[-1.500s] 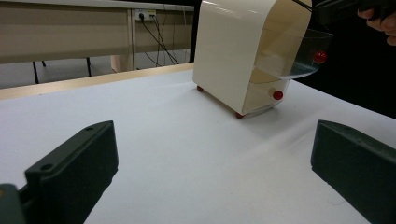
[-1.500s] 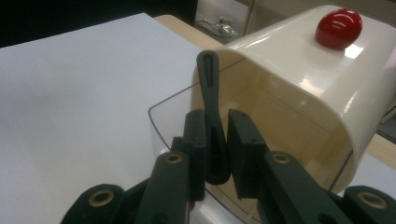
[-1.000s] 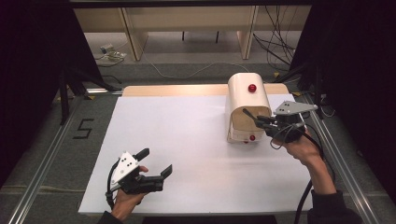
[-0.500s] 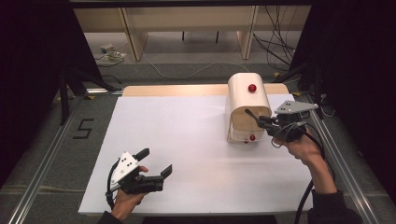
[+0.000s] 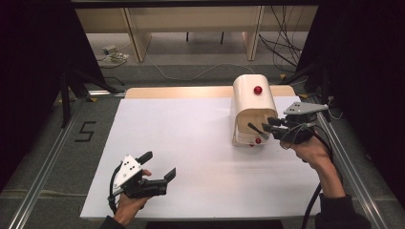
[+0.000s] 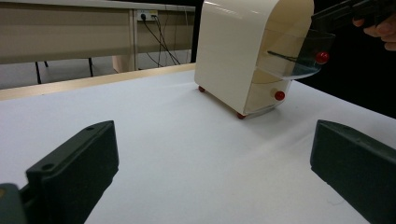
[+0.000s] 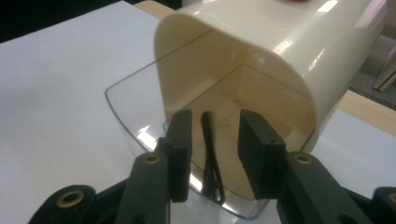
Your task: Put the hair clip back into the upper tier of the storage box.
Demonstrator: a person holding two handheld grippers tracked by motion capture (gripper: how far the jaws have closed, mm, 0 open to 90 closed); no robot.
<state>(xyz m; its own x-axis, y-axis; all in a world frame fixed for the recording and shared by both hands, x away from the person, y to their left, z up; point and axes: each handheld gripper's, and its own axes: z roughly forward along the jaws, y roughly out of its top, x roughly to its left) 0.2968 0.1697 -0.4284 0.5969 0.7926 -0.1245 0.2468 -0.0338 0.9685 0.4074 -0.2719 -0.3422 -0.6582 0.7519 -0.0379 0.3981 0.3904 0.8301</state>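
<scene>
Sitting on table [image 5: 191, 143], cream cabinet [image 5: 250, 102], open drawer [image 7: 140, 116]

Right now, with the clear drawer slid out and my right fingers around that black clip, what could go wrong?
1. The black clip lies between the right gripper's open fingers without being pinched; closing off-centre may push it instead of gripping it.
2. The clear drawer juts out of the cream cabinet; pressing down on it may tip the cabinet or strain the drawer.
3. The left gripper sits far away, so nothing steadies the cabinet.
</scene>
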